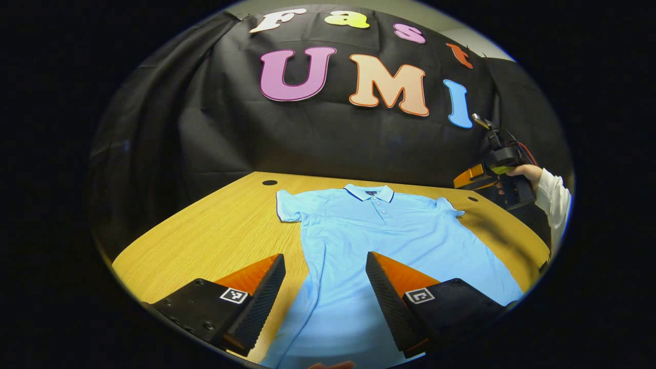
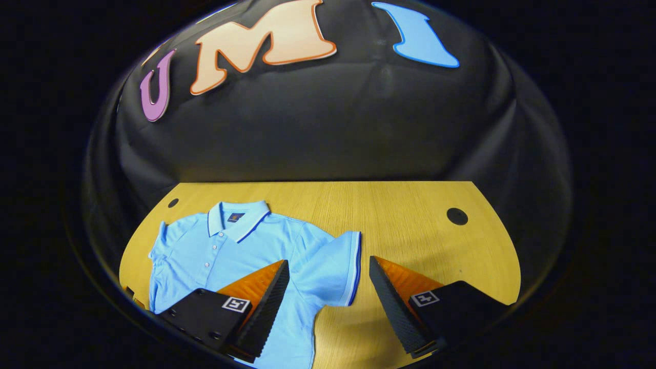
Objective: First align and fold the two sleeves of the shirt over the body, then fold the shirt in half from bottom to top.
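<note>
The soft, limp polo shirt (image 2: 215, 256) is judged best pinched at its sleeve hem (image 2: 353, 266), over which the right gripper (image 2: 328, 287) is held open, the left gripper (image 1: 325, 282) likewise.

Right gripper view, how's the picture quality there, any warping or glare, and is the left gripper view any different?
Right gripper view: fisheye bends the table edge; the shirt is sharp and evenly lit, without glare. Left gripper view: the same bowing; the shirt is sharp, and a soft shadow lies on the wood near the right claw.
</note>
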Tool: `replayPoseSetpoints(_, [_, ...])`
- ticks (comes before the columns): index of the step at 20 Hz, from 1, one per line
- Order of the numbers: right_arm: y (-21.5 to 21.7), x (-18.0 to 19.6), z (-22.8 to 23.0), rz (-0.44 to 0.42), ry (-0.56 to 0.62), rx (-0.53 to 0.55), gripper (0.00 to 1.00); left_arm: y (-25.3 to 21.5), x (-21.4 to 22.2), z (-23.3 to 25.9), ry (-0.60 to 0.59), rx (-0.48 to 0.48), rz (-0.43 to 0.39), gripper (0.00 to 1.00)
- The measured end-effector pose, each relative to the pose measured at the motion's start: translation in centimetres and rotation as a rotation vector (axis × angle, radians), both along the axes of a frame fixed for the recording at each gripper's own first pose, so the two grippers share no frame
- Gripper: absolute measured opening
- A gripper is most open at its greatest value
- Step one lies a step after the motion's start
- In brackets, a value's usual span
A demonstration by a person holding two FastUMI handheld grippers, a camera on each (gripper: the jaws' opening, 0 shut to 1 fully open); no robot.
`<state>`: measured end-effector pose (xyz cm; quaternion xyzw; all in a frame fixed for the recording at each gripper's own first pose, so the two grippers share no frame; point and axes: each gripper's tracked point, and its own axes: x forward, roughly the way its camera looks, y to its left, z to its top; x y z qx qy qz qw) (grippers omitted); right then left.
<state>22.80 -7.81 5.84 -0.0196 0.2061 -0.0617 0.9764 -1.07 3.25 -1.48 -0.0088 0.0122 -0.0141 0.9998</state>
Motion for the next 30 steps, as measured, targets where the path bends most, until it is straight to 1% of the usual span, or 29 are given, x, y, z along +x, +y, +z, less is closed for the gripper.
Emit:
replayPoseSetpoints(3, [-1.2, 2.5, -1.7, -0.032, 0.034, -0.021, 0.98, 0.5, 0.2, 0.1, 0.004, 0.003, 0.009, 0.95])
replayPoseSetpoints(4, [-1.2, 3.2, -2.1, -0.039, 0.041, -0.006, 0.94, 0.6, 0.2, 0.0, 0.006, 0.006, 0.013, 0.95])
replayPoseSetpoints(7, [-1.7, 4.5, -4.2, -0.058, 0.076, 0.039, 0.94, 0.6, 0.2, 0.0, 0.010, 0.007, 0.014, 0.95])
replayPoseSetpoints(8, [-2.1, 4.7, -4.7, -0.064, 0.084, 0.032, 0.94, 0.6, 0.3, -0.1, 0.012, 0.003, 0.014, 0.95])
replayPoseSetpoints(9, [-2.4, 4.8, -5.3, -0.069, 0.093, 0.022, 0.97, 0.7, 0.3, -0.2, 0.014, 0.002, 0.014, 0.95])
replayPoseSetpoints(11, [-2.6, 4.8, -5.9, -0.067, 0.109, 0.009, 0.97, 0.9, 0.4, -0.2, 0.018, 0.001, 0.017, 0.95])
replayPoseSetpoints(12, [-2.5, 4.9, -6.1, -0.063, 0.112, 0.006, 0.94, 0.8, 0.4, -0.4, 0.018, -0.001, 0.018, 0.95])
replayPoseSetpoints(13, [-2.5, 5.0, -6.4, -0.062, 0.118, 0.000, 0.94, 0.9, 0.4, -0.5, 0.020, -0.002, 0.017, 0.95])
replayPoseSetpoints(14, [-2.4, 5.0, -6.6, -0.057, 0.122, -0.002, 0.97, 0.8, 0.3, -0.4, 0.021, -0.003, 0.017, 0.95])
replayPoseSetpoints(15, [-2.5, 5.0, -6.7, -0.058, 0.122, -0.013, 0.93, 0.8, 0.3, -0.3, 0.022, -0.005, 0.016, 0.95])
replayPoseSetpoints(16, [-2.6, 5.2, -6.7, -0.057, 0.120, -0.026, 0.97, 0.8, 0.3, -0.4, 0.024, -0.006, 0.016, 0.95])
replayPoseSetpoints(17, [-2.5, 5.0, -6.7, -0.052, 0.120, -0.027, 0.92, 0.8, 0.3, -0.4, 0.023, -0.007, 0.018, 0.95])
replayPoseSetpoints(18, [-2.3, 5.1, -6.7, -0.050, 0.121, -0.026, 0.93, 0.9, 0.3, -0.5, 0.020, -0.006, 0.020, 0.95])
replayPoseSetpoints(19, [-2.1, 5.2, -6.9, -0.047, 0.120, -0.026, 0.91, 1.1, 0.3, -0.5, 0.020, -0.006, 0.022, 0.95])
replayPoseSetpoints(20, [-2.0, 5.4, -6.9, -0.040, 0.118, -0.027, 0.81, 1.0, 0.3, -0.4, 0.020, -0.005, 0.021, 0.95])
replayPoseSetpoints(21, [-2.0, 5.1, -6.9, -0.029, 0.117, -0.027, 0.77, 0.9, 0.3, -0.3, 0.020, -0.005, 0.019, 0.95])
replayPoseSetpoints(23, [-1.4, 5.2, -6.9, -0.004, 0.113, -0.031, 0.63, 0.7, 0.3, -0.3, 0.018, -0.008, 0.012, 0.95])
replayPoseSetpoints(25, [-0.8, 5.2, -7.2, 0.009, 0.117, -0.025, 0.43, 0.6, 0.3, -0.4, 0.018, -0.010, 0.010, 0.95])
replayPoseSetpoints(26, [-0.7, 5.3, -7.2, 0.013, 0.117, -0.019, 0.29, 0.7, 0.2, -0.5, 0.018, -0.014, 0.009, 0.95])
replayPoseSetpoints(27, [-0.5, 5.1, -7.2, 0.013, 0.121, -0.015, 0.26, 0.8, 0.2, -0.5, 0.020, -0.017, 0.010, 0.95])
replayPoseSetpoints(28, [-0.5, 5.2, -7.2, 0.012, 0.124, -0.014, 0.17, 0.9, 0.1, -0.5, 0.021, -0.021, 0.012, 0.95])
replayPoseSetpoints(30, [-0.6, 5.0, -7.1, 0.013, 0.121, -0.035, 0.10, 1.1, 0.0, -0.5, 0.020, -0.022, 0.019, 0.95])
